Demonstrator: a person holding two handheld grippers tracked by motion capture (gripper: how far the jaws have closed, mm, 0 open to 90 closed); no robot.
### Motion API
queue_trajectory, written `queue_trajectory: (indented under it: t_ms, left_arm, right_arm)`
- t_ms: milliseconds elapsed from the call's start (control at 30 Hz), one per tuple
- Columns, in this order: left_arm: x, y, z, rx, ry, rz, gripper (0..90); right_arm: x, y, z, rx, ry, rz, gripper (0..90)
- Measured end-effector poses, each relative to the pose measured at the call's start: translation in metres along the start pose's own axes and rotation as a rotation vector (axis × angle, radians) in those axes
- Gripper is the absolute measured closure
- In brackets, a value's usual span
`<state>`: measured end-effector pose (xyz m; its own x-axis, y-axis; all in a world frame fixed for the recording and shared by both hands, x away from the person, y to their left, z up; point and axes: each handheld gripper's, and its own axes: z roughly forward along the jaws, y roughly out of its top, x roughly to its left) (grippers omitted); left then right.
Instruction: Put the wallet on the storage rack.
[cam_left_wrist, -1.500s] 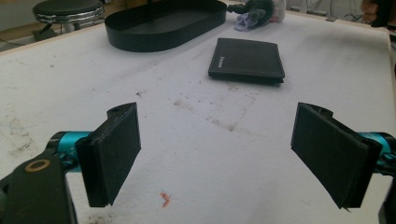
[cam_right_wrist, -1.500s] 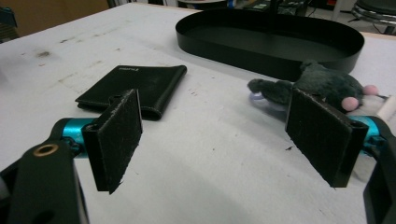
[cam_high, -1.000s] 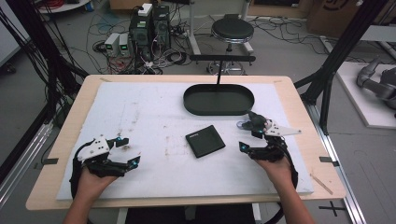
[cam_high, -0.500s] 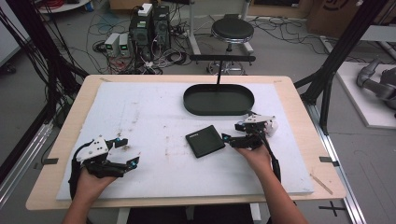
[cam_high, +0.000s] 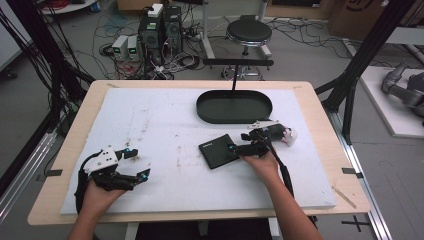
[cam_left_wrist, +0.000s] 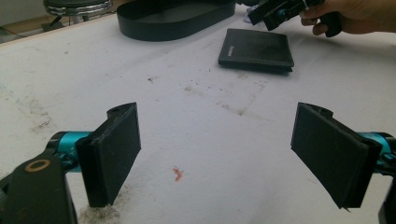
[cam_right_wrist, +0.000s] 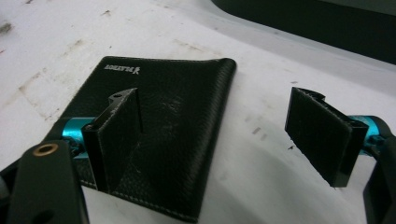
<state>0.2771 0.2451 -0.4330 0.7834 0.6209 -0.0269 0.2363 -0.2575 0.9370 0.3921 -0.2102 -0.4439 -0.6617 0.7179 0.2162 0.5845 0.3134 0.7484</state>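
One white mat (cam_high: 165, 125) covers most of the wooden table (cam_high: 320, 105), probably so that things do not slide and can be picked from a soft surface. On the far part of the mat stands a black oval tray (cam_high: 234, 106), well apart from both hands; I judge it is the place where the thing must go at the end, and it looks empty. Nearer to the person, about in the middle of the mat, lies a black leather wallet (cam_right_wrist: 177, 116), folded shut and flat, with small letters at one corner. The right gripper (cam_high: 239, 148) is at the right edge of this wallet; its jaws are wide apart, one jaw above the leather and the other above the bare mat beside the fold, and they hold nothing. It seems placed so that the folded edge comes between the jaws, which gives the best grip on a thin flat thing. The left gripper (cam_high: 134, 163) rests low on the mat at the near left, well apart from the wallet, also with its jaws wide and empty, I think only waiting.
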Motion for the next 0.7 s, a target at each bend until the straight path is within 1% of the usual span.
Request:
queue_trajectory:
  t_ms: [167, 200, 233, 300, 367, 400, 467, 500, 533, 600, 633, 667, 700]
  left_arm:
    - [-0.0006, -0.0003, -0.0002, 0.000, 0.000, -0.002, 15.8]
    - [-0.0008, -0.0006, -0.0004, 0.001, 0.000, -0.001, 15.8]
    - [-0.0009, -0.0009, -0.0003, 0.000, -0.002, -0.003, 15.8]
    - [-0.0005, -0.0013, 0.0005, 0.006, -0.004, 0.000, 15.8]
    - [-0.0006, -0.0008, 0.0010, 0.007, -0.005, 0.004, 15.8]
    - [-0.0006, -0.0008, 0.0010, 0.007, -0.005, 0.004, 15.8]
    - [-0.0011, -0.0004, 0.0012, 0.005, -0.007, 0.003, 15.8]
    - [-0.0011, -0.0002, 0.0012, 0.007, -0.007, 0.006, 15.8]
    - [-0.0013, -0.0002, 0.0012, 0.008, -0.006, 0.007, 15.8]
    - [-0.0018, -0.0004, 0.0008, 0.008, -0.005, 0.006, 15.8]
    - [-0.0021, -0.0005, 0.0002, 0.010, -0.003, 0.006, 15.8]
    - [-0.0023, -0.0008, 0.0000, 0.007, -0.004, 0.003, 15.8]
    - [-0.0018, -0.0011, -0.0003, 0.012, -0.004, 0.007, 15.8]
  right_arm:
    - [0.0010, -0.0014, 0.0074, 0.026, 0.012, 0.004, 19.8]
    - [0.0023, -0.0026, 0.0105, 0.050, 0.017, 0.010, 20.6]
    - [0.0031, -0.0024, 0.0103, 0.051, 0.019, 0.000, 25.3]
    - [0.0041, -0.0026, 0.0107, 0.055, 0.028, -0.005, 28.7]
    - [0.0055, -0.0027, 0.0102, 0.061, 0.033, -0.007, 35.8]
    - [0.0055, -0.0027, 0.0102, 0.061, 0.033, -0.007, 35.8]
    - [0.0063, -0.0031, 0.0098, 0.065, 0.047, -0.005, 44.4]
    - [0.0063, -0.0031, 0.0098, 0.065, 0.047, -0.005, 44.4]
    - [0.0061, -0.0031, 0.0097, 0.066, 0.061, -0.002, 46.5]
    - [0.0053, -0.0034, 0.0094, 0.065, 0.064, 0.009, 51.5]
    - [0.0038, -0.0039, 0.0088, 0.059, 0.067, 0.031, 58.7]
    - [0.0038, -0.0039, 0.0088, 0.059, 0.067, 0.031, 58.7]
    - [0.0025, -0.0040, 0.0079, 0.051, 0.066, 0.048, 67.1]
